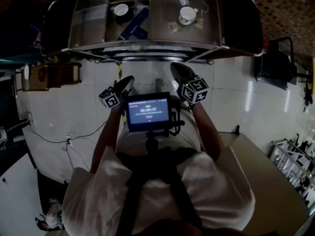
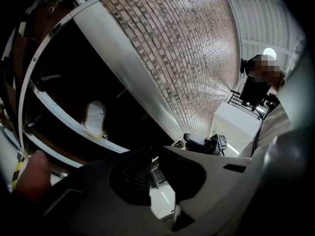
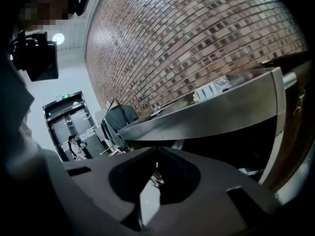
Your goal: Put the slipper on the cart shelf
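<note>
A white slipper (image 2: 94, 118) lies on a lower shelf of the steel cart (image 2: 123, 68), sole edge toward me, seen only in the left gripper view. My left gripper (image 2: 155, 150) is shut with nothing between its jaws and stands well back from the slipper, to its lower right. In the head view the left gripper (image 1: 125, 84) and the right gripper (image 1: 180, 72) are both held close in front of the person, just short of the cart (image 1: 147, 48). The right gripper (image 3: 157, 148) is shut and empty, facing the cart's top edge (image 3: 206, 114).
On the cart's top stand a white cup (image 1: 187, 14), a dark round tin (image 1: 121, 10) and a blue box (image 1: 134, 23). A wooden crate (image 1: 49, 75) sits at left, a cable (image 1: 74, 137) crosses the tiled floor, and a black stand (image 1: 274, 63) is at right.
</note>
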